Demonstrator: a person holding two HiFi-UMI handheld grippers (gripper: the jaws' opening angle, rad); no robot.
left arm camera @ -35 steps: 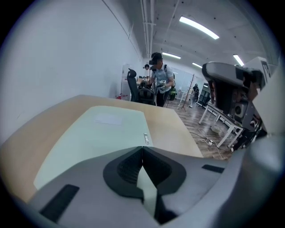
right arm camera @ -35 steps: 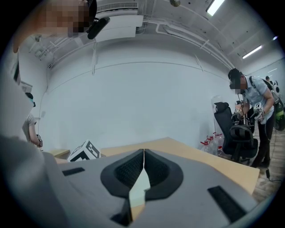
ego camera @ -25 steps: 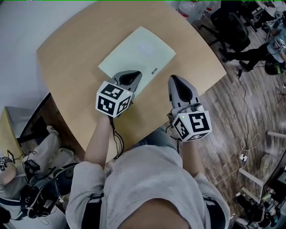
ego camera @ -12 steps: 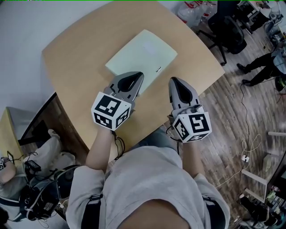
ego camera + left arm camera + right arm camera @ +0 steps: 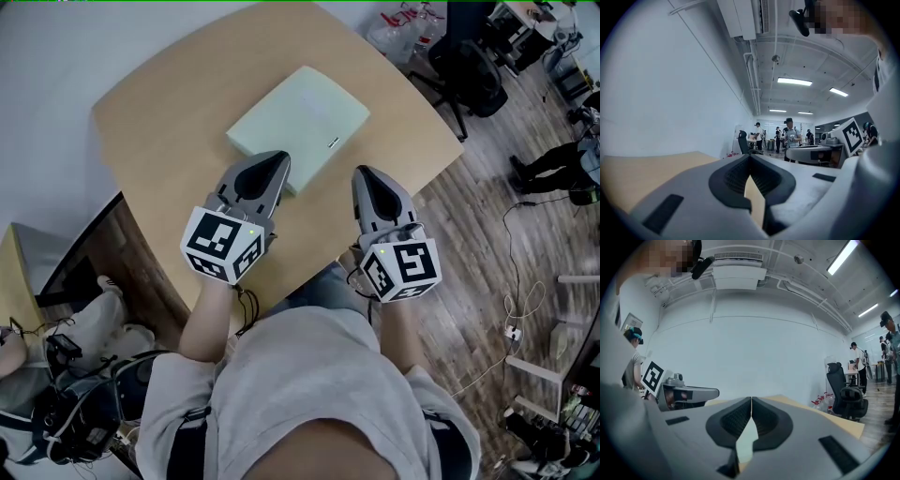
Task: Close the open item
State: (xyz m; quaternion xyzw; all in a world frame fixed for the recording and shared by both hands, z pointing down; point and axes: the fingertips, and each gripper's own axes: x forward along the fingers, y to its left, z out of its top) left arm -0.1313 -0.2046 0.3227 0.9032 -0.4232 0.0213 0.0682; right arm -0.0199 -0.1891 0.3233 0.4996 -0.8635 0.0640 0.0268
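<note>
Left gripper (image 5: 272, 161), grey with a marker cube, has its jaws pressed together on nothing, its tip at the near edge of the pale green flat rectangular case (image 5: 302, 114). Right gripper (image 5: 367, 176), likewise closed and empty, hangs just right of that case, which lies flat and shut on the light wooden table (image 5: 159, 103).

The desk (image 5: 169, 103) is pale tan wood, plain. On it lies a flat item (image 5: 300, 117) of pale mint green with one small dark mark at its edge. The left gripper (image 5: 281, 157) and the right gripper (image 5: 364, 172) are grey, with black ribbed jaws and white cubes bearing black square markers. The floor (image 5: 478, 216) shows grey-brown planks.
</note>
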